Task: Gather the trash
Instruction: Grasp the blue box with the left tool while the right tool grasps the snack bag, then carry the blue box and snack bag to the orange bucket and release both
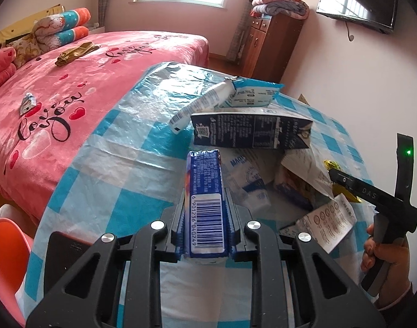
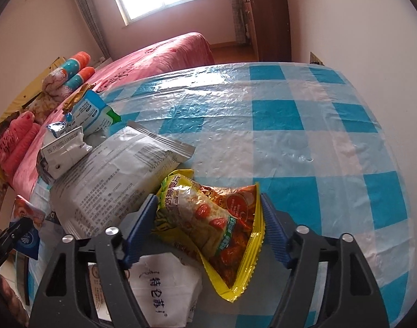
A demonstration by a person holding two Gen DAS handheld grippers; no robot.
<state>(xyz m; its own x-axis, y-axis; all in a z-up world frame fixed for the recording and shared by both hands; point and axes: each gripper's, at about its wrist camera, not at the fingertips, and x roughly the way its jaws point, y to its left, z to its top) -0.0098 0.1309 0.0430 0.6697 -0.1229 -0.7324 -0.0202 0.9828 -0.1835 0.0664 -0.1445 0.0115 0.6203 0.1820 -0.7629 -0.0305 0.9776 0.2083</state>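
My left gripper [image 1: 205,205] is shut on a blue barcoded wrapper pack [image 1: 205,199], held above the checked table [image 1: 112,169]. Ahead of it lies a heap of trash: a dark blue carton [image 1: 249,131], a white tube [image 1: 200,104] and white wrappers [image 1: 249,183]. My right gripper [image 2: 208,207] has its blue pads [image 2: 141,218] on both sides of a yellow snack bag [image 2: 216,218]; the jaws stand wide and I cannot tell if they press it. A grey foil bag [image 2: 112,175] and a white carton [image 2: 63,153] lie to its left. The right gripper also shows in the left wrist view [image 1: 331,173].
A pink bed [image 1: 58,104] stands left of the table, with a gold wrapper [image 1: 74,53] and a small wrapper [image 1: 26,104] on it. An orange chair [image 1: 6,243] is at lower left. A wooden cabinet [image 1: 268,43] stands by the far wall.
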